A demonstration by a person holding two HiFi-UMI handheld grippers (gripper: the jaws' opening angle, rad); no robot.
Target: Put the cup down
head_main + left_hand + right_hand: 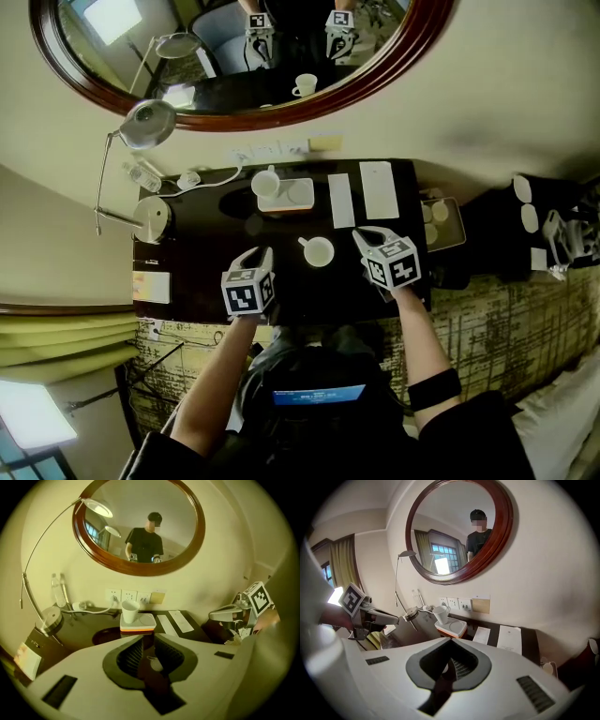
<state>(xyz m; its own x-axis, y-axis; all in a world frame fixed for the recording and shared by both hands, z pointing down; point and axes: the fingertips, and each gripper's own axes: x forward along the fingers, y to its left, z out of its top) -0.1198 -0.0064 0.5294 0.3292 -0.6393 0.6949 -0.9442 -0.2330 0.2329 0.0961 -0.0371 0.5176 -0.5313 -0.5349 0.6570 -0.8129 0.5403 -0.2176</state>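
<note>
A white cup (318,251) stands upright on the dark table (197,272), between my two grippers and touched by neither. My left gripper (264,253) sits just left of it, jaws slightly parted with nothing held (149,639). My right gripper (361,234) is just right of the cup, shut and empty (451,640). A second white cup (266,181) (130,611) (440,614) stands on a small white tray (298,195) (143,623) (454,629) at the back of the table.
Two paper cards (341,200) (378,188) lie right of the tray. A lamp base (152,218), lamp head (150,122), bottle (142,176) and cable fill the back left. A round mirror (412,47) hangs above. A side tray (441,223) with cups sits right.
</note>
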